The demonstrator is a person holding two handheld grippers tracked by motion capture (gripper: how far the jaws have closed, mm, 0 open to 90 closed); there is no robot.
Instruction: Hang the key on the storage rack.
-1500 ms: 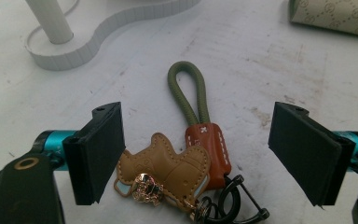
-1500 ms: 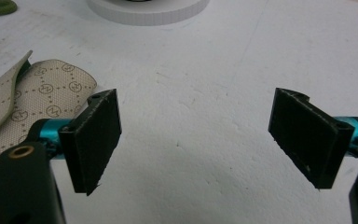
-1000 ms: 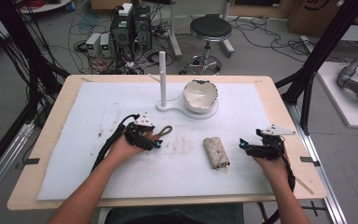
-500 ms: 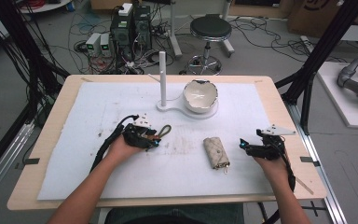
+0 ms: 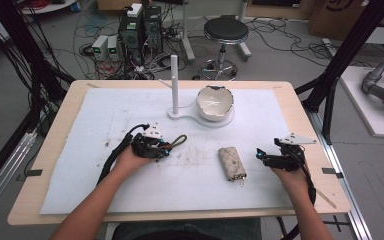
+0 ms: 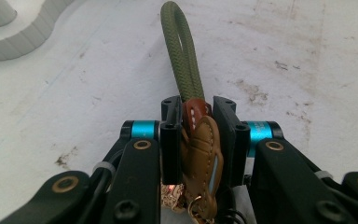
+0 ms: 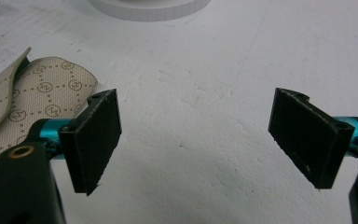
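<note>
Since the earlier frame the jaws of the left gripper [image 6: 196, 140] had been closing, and they were now clamped on the brown leather tab of the key strap [image 6: 199, 154], its green cord loop [image 6: 182, 56] lying ahead on the tabletop [image 5: 130, 200]. The right gripper [image 7: 196, 140] was held apart, empty, beside the beige key pouch [image 5: 231, 163]. A clean lift was judged best made straight up, the pinch kept on the leather
</note>
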